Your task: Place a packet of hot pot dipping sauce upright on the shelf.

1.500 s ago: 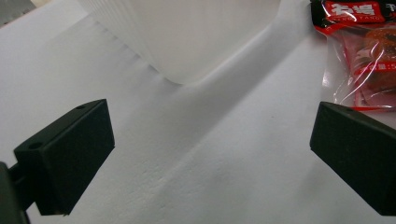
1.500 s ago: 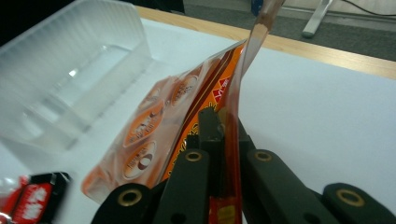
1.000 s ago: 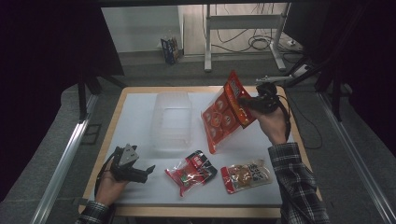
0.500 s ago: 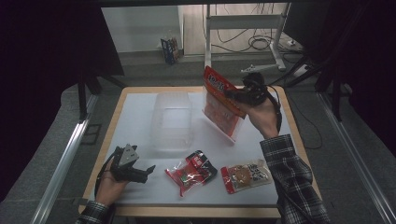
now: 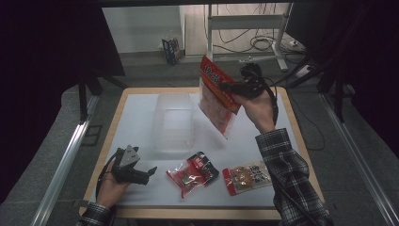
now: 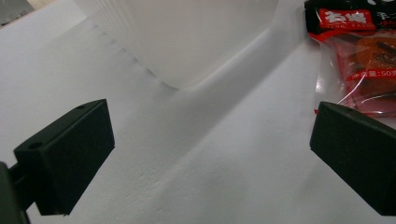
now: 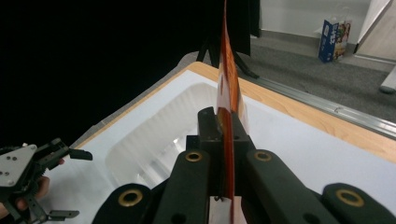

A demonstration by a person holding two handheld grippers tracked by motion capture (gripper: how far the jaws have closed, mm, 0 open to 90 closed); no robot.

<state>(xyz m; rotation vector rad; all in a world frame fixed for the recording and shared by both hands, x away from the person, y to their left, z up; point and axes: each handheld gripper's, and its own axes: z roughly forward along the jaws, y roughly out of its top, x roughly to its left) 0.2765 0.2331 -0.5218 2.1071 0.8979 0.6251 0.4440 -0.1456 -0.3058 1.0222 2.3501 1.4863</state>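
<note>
One red snack pouch (image 5: pixel 215 96) hangs clamped in the right hand-held gripper (image 5: pixel 234 87) at about two o'clock over the worktop (image 5: pixel 136 117), so keep it clenched until above the clear bin (image 5: pixel 173 123); the left hand-held gripper (image 5: pixel 145 173) rests released at seven o'clock.

Beyond the far edge of the surface (image 5: pixel 136 122), grey carpeted floor (image 5: pixel 141 70), ending at a white wall (image 5: pixel 136 28). On that floor, near the wall, a small colourful box (image 5: pixel 171 49), standing upright. Right of the box, a white metal stand (image 5: pixel 244 33), with loose black cables (image 5: pixel 263 44) lying around its feet. At the left, a black curtain (image 5: pixel 47 56), hanging down. Low beside the surface's left side, a silver rail (image 5: pixel 63 165); another along the right.
</note>
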